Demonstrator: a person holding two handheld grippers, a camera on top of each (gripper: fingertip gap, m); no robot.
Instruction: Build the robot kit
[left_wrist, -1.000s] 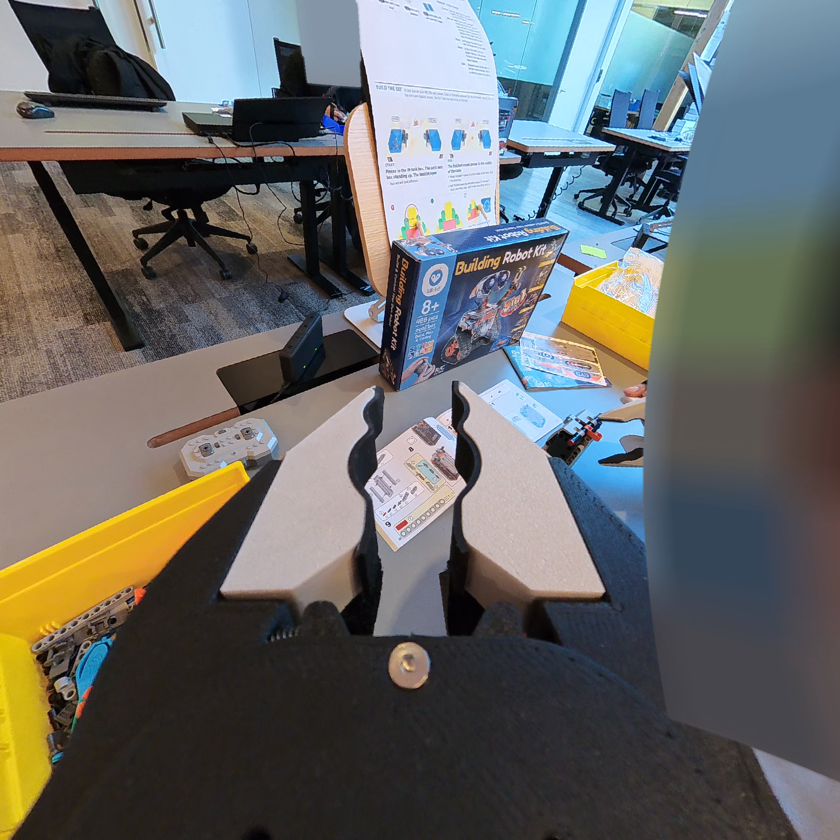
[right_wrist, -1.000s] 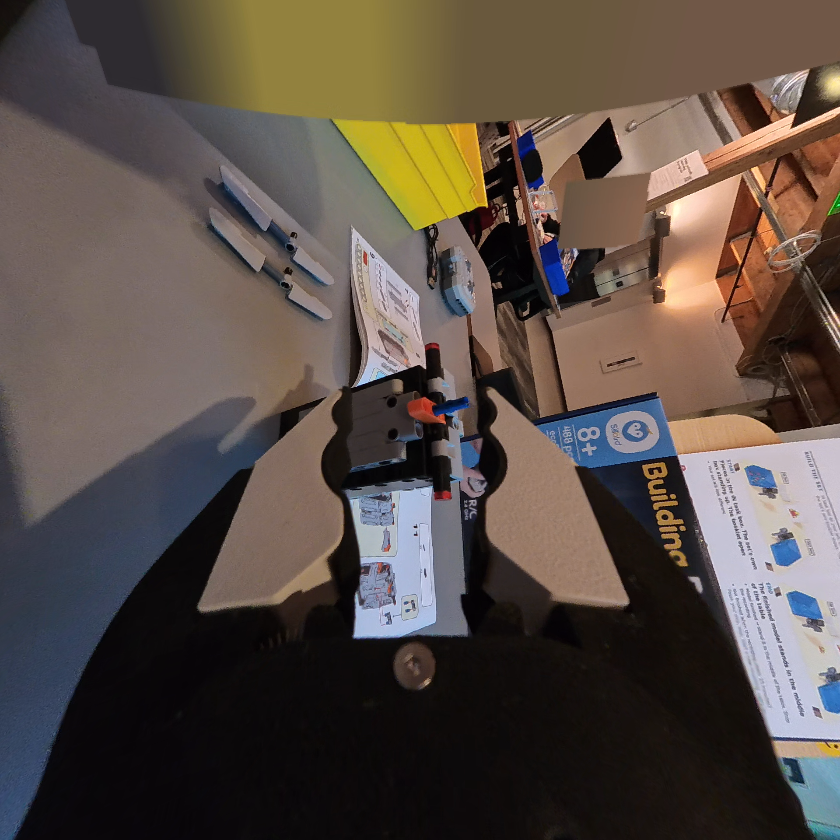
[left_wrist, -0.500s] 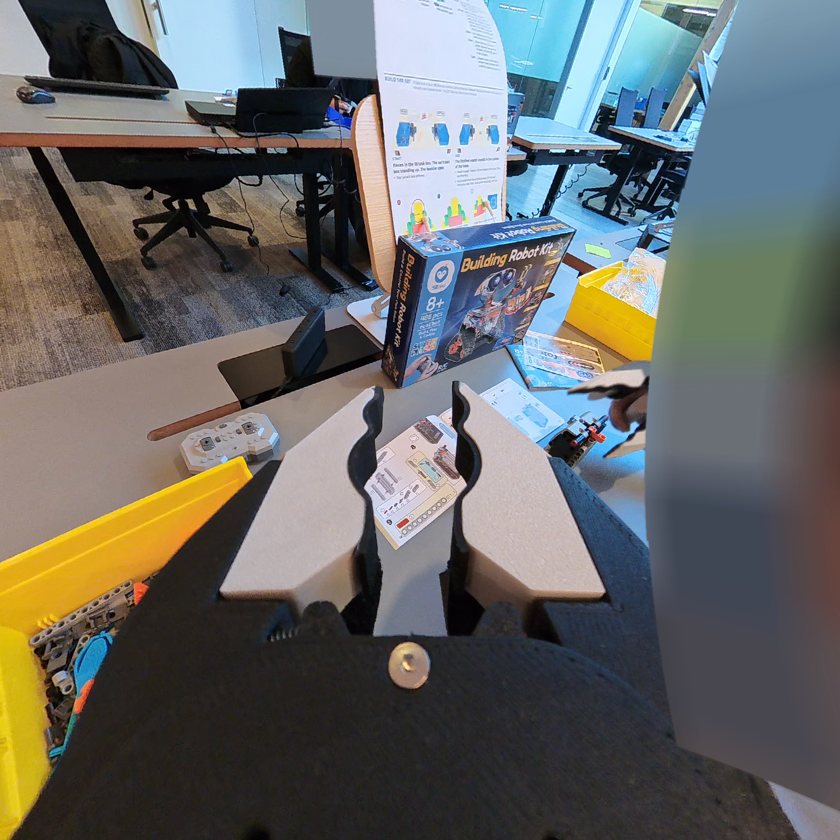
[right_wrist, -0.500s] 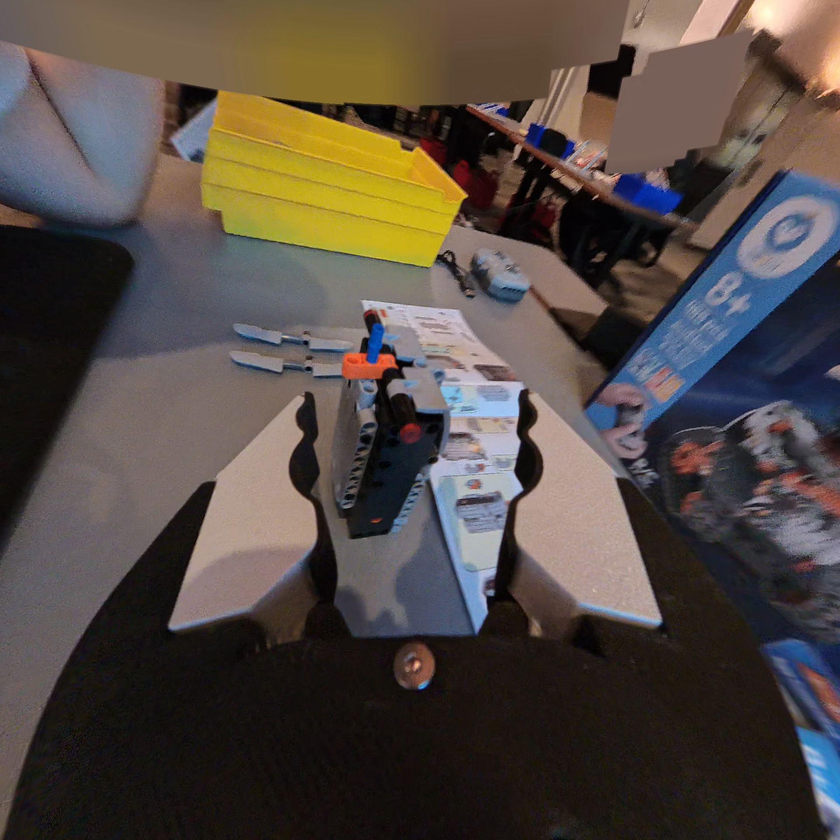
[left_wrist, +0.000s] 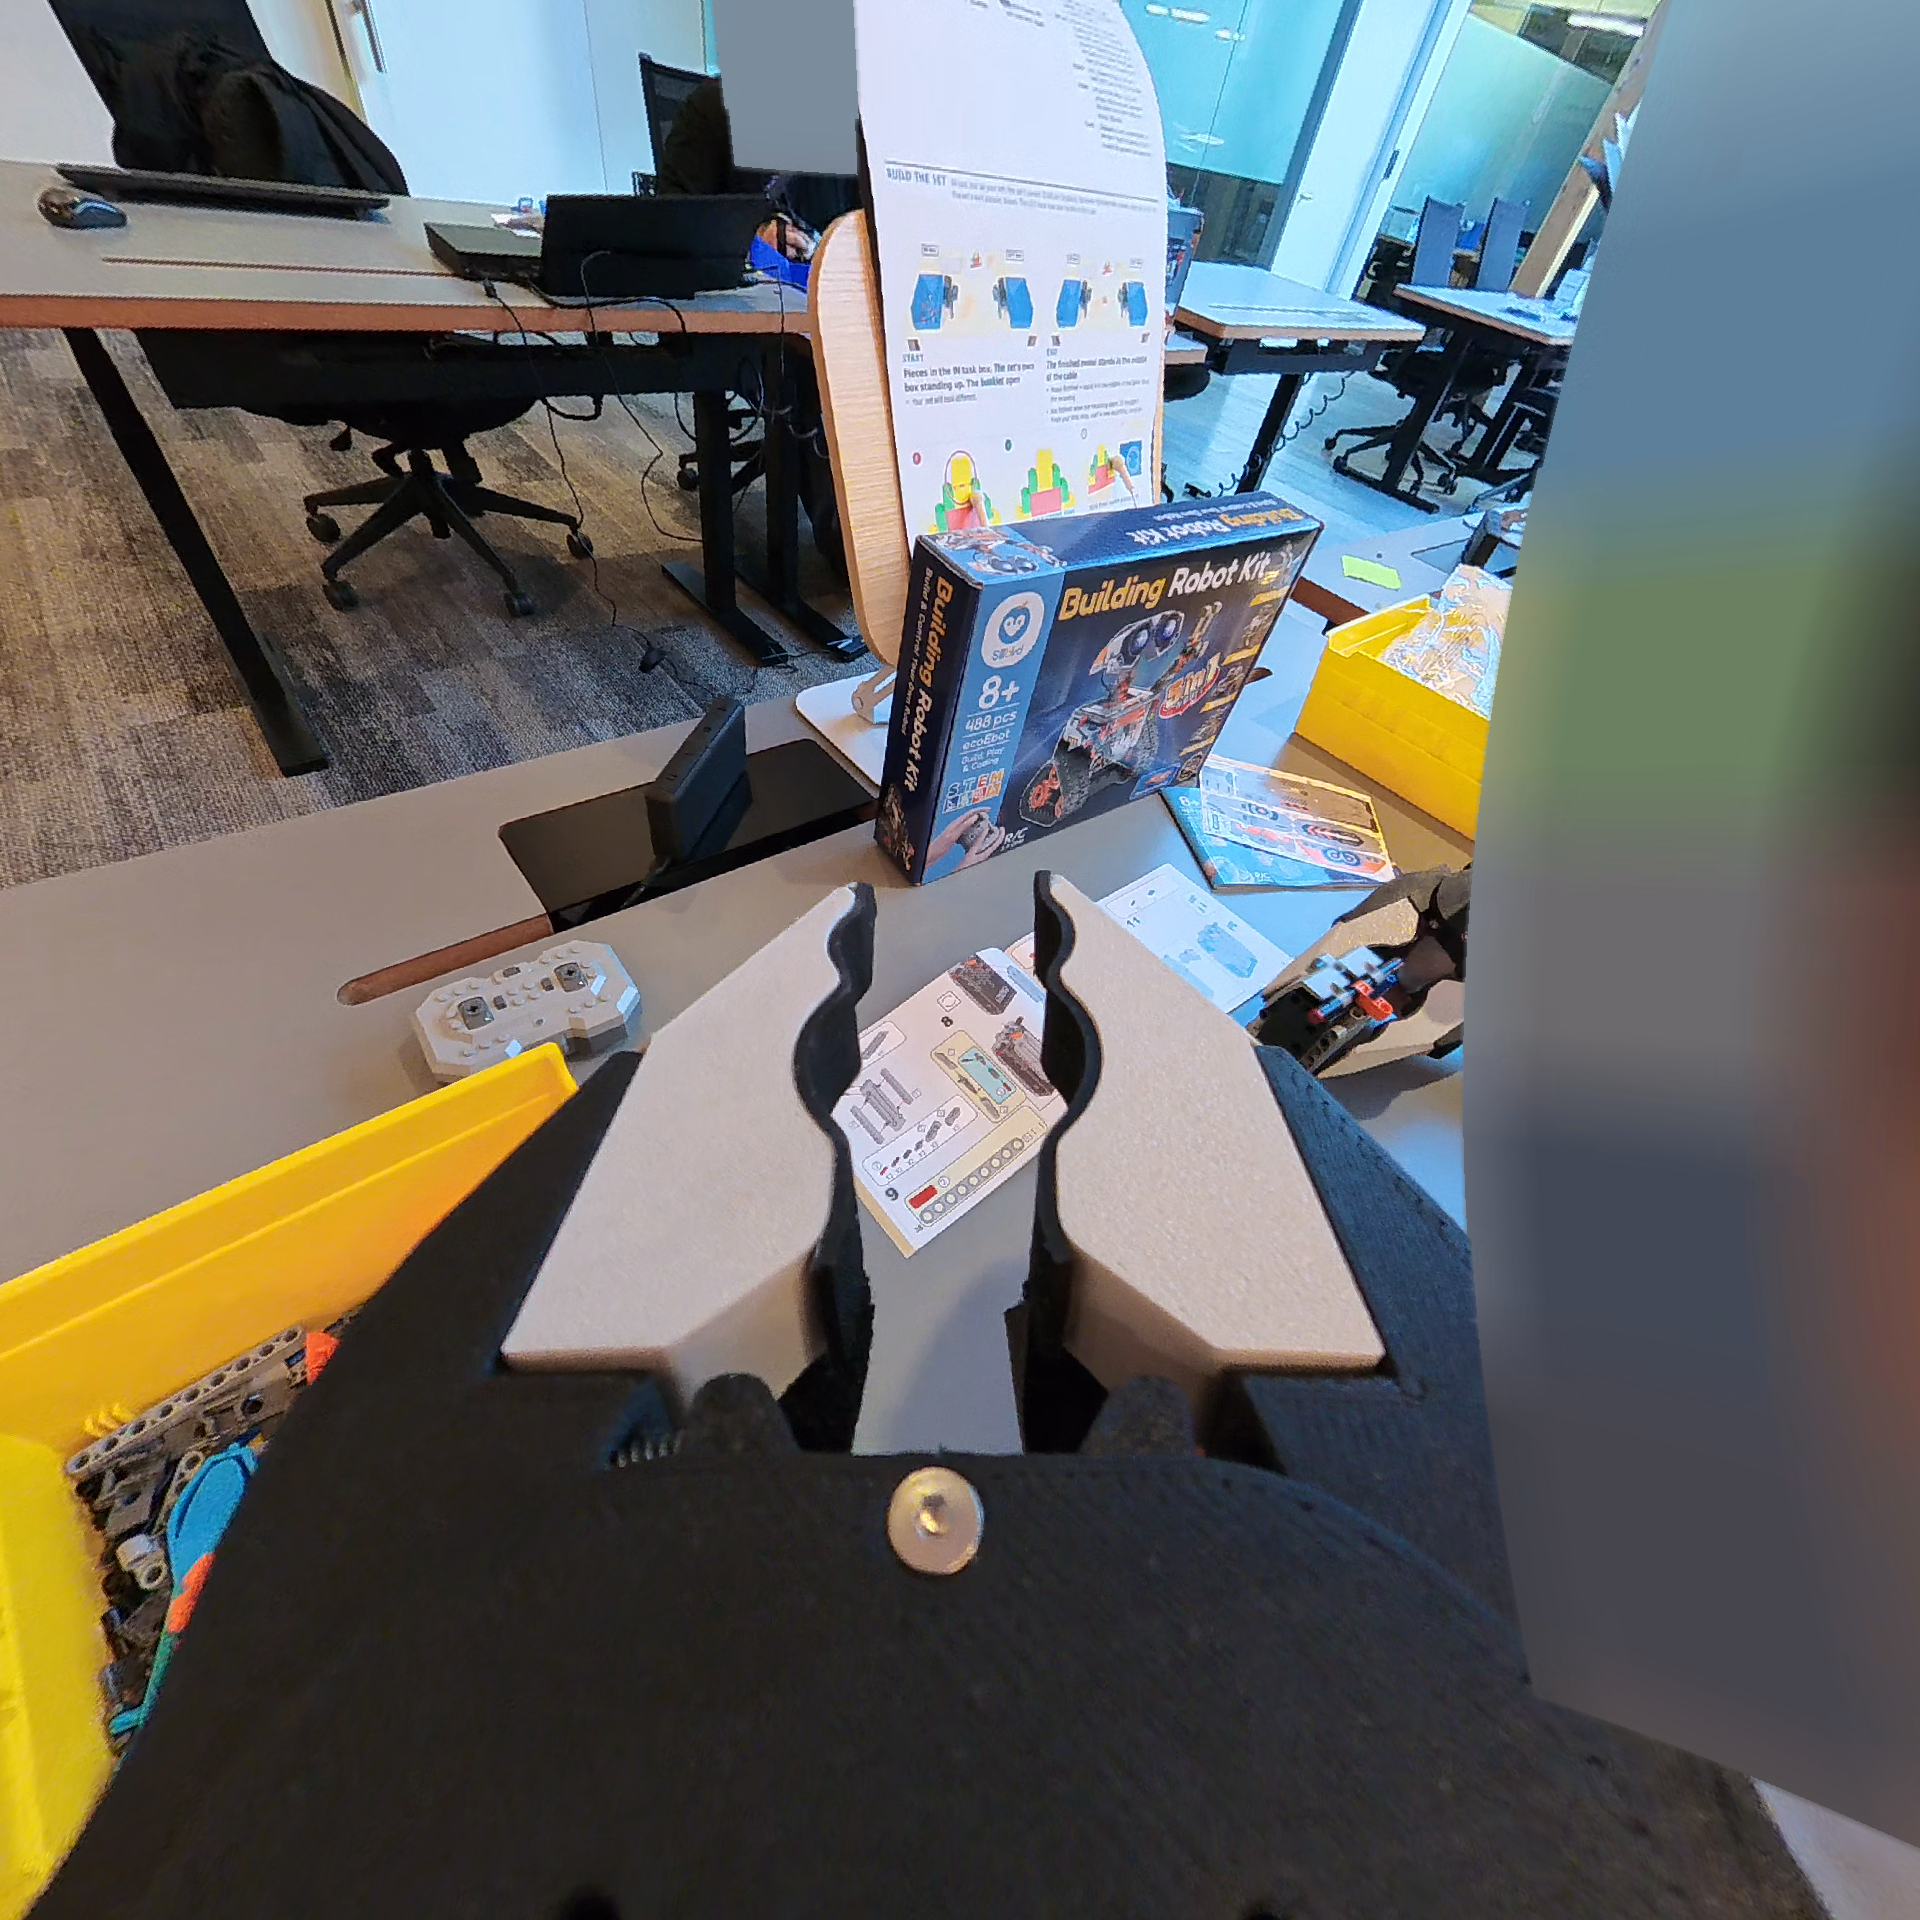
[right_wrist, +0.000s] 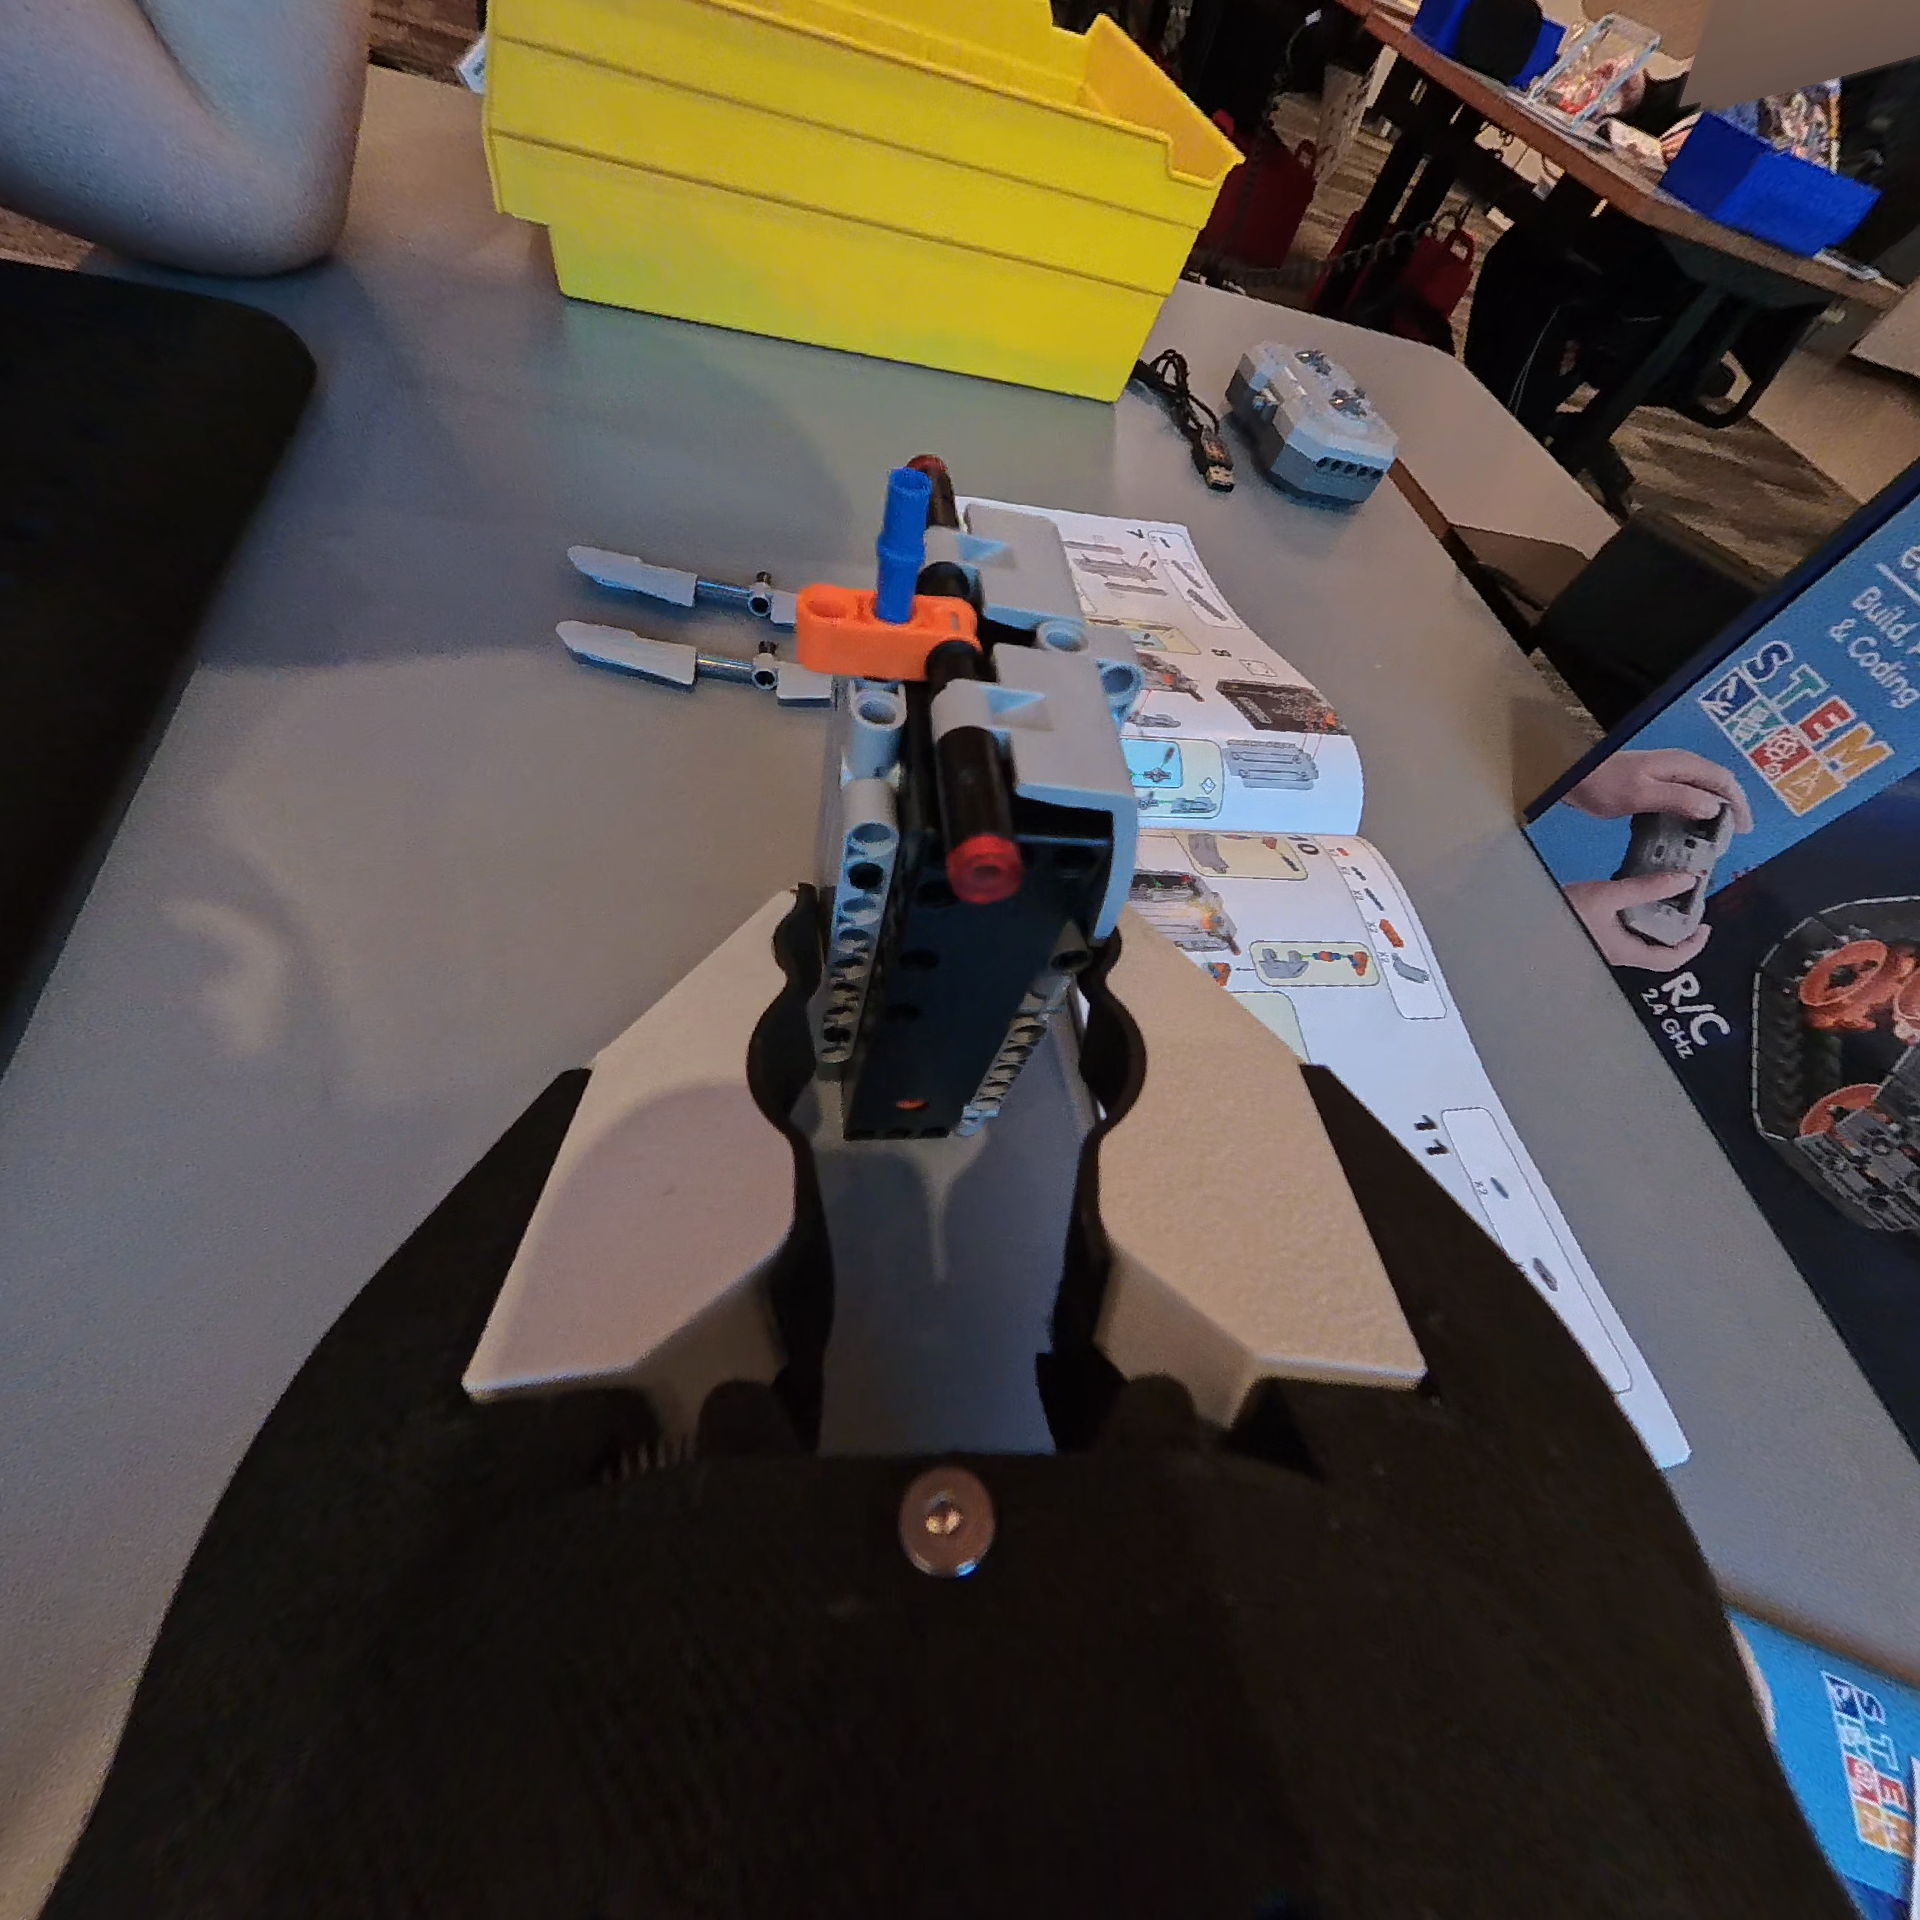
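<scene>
My right gripper (right_wrist: 951, 935) is shut on a small brick assembly (right_wrist: 966, 831) of grey and black beams with an orange connector, a blue pin and a red-tipped axle. It holds the assembly upright, low over the grey table (right_wrist: 416, 831), next to the open instruction booklet (right_wrist: 1247, 831). My left gripper (left_wrist: 951, 914) is open and empty, above the table with the booklet (left_wrist: 956, 1091) showing between its jaws. The right gripper (left_wrist: 1382, 977) with the assembly (left_wrist: 1351, 987) also shows at the right of the left wrist view.
A blue kit box (left_wrist: 1091, 686) stands behind the booklet. A yellow bin (left_wrist: 260, 1195) of loose pieces sits at the left, stacked yellow bins (right_wrist: 831, 208) farther off. There are also a grey controller (left_wrist: 525, 1003), two grey blade pieces (right_wrist: 634, 613), a cable (right_wrist: 1184, 416) and a person's arm (right_wrist: 177, 135). Left tips to right tips: about 40 cm.
The right gripper has rolled from sideways to level and its jaws have narrowed onto the assembly. The left gripper has barely moved.
</scene>
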